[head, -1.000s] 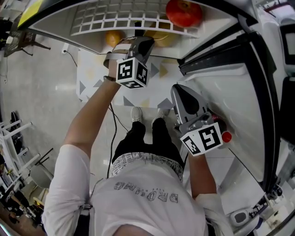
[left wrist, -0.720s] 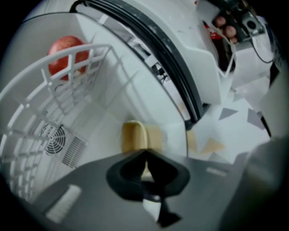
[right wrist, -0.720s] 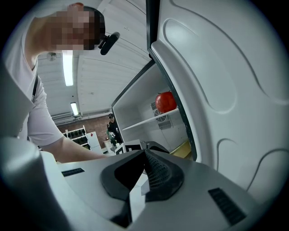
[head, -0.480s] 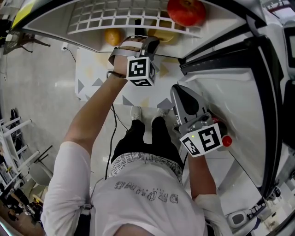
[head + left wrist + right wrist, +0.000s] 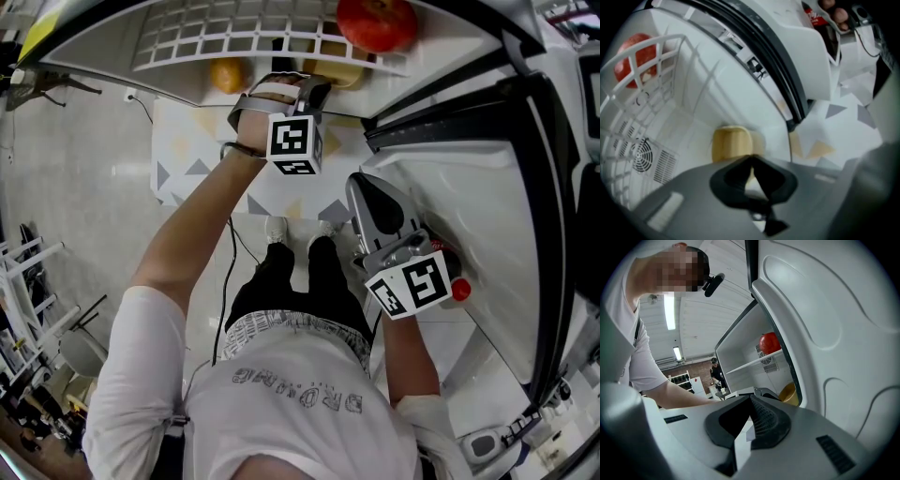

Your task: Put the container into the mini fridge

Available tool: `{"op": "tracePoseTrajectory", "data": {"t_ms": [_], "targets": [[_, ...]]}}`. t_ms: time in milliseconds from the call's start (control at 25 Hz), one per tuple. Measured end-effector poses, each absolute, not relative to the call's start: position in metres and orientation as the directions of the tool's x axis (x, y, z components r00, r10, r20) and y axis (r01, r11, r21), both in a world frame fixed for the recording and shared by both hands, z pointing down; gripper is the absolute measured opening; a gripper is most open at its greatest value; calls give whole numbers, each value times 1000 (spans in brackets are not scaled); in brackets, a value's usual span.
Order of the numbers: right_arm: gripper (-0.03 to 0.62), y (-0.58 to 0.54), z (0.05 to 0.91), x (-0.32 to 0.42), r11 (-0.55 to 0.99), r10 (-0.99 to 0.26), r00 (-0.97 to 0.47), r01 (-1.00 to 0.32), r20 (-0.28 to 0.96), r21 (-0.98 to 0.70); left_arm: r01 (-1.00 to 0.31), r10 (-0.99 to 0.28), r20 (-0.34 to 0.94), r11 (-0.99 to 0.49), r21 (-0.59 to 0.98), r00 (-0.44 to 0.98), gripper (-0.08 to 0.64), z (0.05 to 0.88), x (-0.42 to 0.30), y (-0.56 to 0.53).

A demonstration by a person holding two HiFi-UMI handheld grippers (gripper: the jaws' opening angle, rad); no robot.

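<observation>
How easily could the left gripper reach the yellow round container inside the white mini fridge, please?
Probably yes: the left gripper points straight at the yellow round container below the white wire shelf, the door stands open, and nothing lies between them.

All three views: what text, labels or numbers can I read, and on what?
Shirt print, head view: upside down, too distorted to read.
Red pack, left gripper view: white lettering, too blurred.
Marker cubes: square codes only, no words.
Nothing else carries text.

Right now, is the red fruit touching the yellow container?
Apart. The left gripper view shows the red fruit up on the wire shelf and the yellow container down on the fridge floor, with bare white wall between.
</observation>
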State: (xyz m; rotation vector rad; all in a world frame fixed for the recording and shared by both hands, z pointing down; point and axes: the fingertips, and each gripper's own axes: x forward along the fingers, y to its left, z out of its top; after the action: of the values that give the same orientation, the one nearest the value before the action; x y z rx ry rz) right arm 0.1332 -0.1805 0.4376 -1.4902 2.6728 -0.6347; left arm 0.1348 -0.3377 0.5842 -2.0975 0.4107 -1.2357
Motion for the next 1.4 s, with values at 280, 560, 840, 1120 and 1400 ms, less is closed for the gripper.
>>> {"op": "tracePoseTrajectory", "data": {"t_ms": [280,560,840,1120,1400], "targets": [[0,-181,439,133,462,-818,-546,-812,182,-356,36,-535,660,-762,-647,527,44,582,139,-334],[0,-182,439,129,463,-817,-547,-812,183,-355,-9,-543,634,-763,-646,551,60,576,135,-330],[0,-183,429,124,463,-824,-539,-818,174,-341,-95,-553,594,-774,-626,584,58,551,125,-326],[0,-183,412,119,458,-838,-522,-832,160,-314,-175,-566,546,-775,-607,617,22,519,110,-313],[0,-181,398,111,452,-850,-505,-845,151,-285,-240,-574,506,-779,-579,644,9,493,89,-296]]}}
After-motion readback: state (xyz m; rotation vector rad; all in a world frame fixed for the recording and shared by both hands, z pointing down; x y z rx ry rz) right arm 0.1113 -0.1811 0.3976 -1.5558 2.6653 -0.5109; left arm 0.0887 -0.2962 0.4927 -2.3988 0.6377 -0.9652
